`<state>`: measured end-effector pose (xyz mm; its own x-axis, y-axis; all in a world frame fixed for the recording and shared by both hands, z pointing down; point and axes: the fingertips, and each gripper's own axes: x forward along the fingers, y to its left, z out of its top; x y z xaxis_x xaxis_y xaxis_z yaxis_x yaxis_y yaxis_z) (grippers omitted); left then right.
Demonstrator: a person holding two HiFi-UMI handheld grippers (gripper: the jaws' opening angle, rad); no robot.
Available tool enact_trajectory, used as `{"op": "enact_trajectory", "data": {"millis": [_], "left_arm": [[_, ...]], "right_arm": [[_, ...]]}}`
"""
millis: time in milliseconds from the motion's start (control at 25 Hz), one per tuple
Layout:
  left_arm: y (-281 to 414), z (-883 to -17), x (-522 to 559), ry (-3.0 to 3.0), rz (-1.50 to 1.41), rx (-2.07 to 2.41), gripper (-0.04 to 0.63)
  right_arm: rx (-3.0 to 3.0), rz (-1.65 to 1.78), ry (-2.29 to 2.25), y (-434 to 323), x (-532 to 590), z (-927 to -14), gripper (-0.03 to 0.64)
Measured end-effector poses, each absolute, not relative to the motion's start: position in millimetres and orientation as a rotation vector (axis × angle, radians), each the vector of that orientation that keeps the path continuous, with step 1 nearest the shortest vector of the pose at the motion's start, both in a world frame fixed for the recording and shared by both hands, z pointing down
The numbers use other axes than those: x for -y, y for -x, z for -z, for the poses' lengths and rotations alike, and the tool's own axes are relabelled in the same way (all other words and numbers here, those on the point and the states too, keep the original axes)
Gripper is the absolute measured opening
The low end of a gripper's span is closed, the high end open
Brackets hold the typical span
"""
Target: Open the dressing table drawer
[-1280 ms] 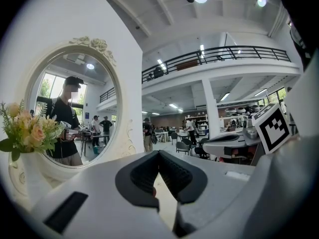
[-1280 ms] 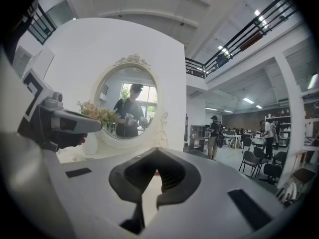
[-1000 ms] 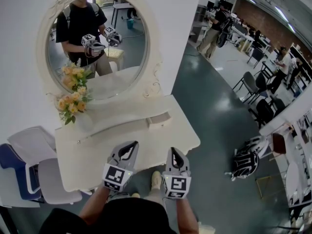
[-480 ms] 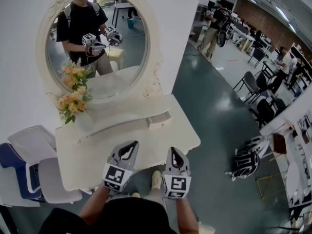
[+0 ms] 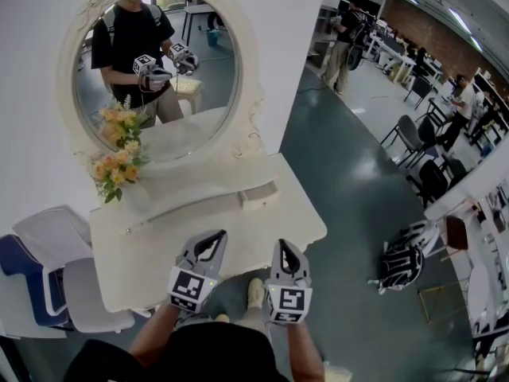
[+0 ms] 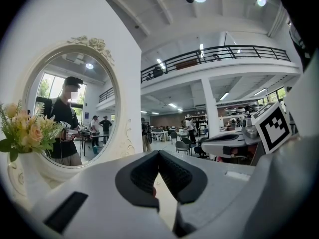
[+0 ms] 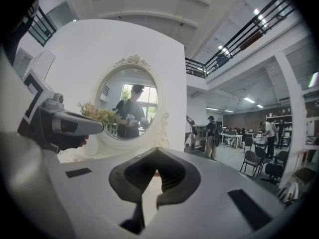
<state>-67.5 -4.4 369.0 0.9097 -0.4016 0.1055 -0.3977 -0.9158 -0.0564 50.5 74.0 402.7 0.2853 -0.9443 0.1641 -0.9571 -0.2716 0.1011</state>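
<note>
The white dressing table (image 5: pixel 302 221) stands against the wall under an oval mirror (image 5: pixel 199 126). A small drawer (image 5: pixel 260 196) sits closed at the right end of a low riser on the tabletop. My left gripper (image 5: pixel 216 235) hovers over the table's front edge, its jaws shut and empty, and its pads meet at the tip in the left gripper view (image 6: pixel 159 153). Beside it, my right gripper (image 5: pixel 284 246) is also shut with nothing between its jaws (image 7: pixel 157 151). Both point toward the mirror, short of the drawer.
A vase of yellow flowers (image 5: pixel 119 153) stands on the table's left side. White and blue chairs (image 5: pixel 48 253) are at the left. A backpack (image 5: pixel 400 265) lies on the floor at the right. People and office chairs (image 5: pixel 413 138) are farther back.
</note>
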Motion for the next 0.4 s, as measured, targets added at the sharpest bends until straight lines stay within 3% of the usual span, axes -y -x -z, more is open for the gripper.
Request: {"op": "enact_trajectory", "data": {"millis": [400], "left_arm": [[66.8, -369.3, 3.6, 3.042, 0.195, -0.625, 0.0]], "right_arm": [[1.781, -0.11, -2.374, -48.6, -73.1, -401.1, -0.005]]}}
